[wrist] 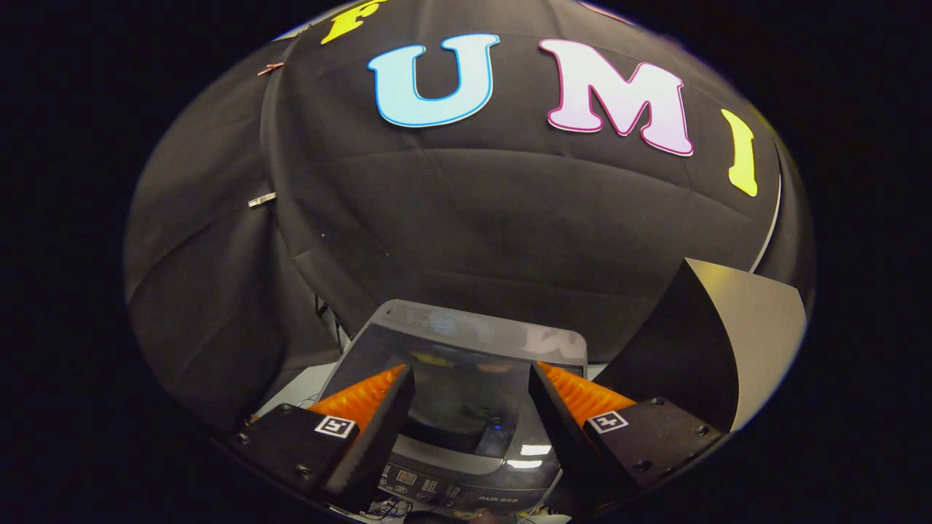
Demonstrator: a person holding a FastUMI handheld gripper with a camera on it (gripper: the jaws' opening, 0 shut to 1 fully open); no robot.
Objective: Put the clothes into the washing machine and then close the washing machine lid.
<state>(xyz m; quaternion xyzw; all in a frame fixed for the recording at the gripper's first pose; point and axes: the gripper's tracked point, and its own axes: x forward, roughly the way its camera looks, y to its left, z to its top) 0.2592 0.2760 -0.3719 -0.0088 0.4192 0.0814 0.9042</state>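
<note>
Gripper view. The gripper is held above and in front of a small dark-grey top-loading washing machine, looking down and forward over it. Its two fingers stand well apart, released, with nothing between them but open air; neither finger touches the machine.

The washing machine sits directly ahead of and below the fingers, seen through the gap between them. Its glossy tinted lid shows just beyond the fingertips, with pale reflections on its far edge; whether it lies flat shut or slightly raised cannot be told from this angle. The dark control panel with small buttons lies nearest the gripper, below the fingers, with thin wires just in front of it.

No clothes can be made out: the tub interior is dark and hidden behind the lid.

Beyond the right finger, a curved dark sheet with a pale inner face stands upright. Black cloth backdrop hangs beyond the machine.
</note>
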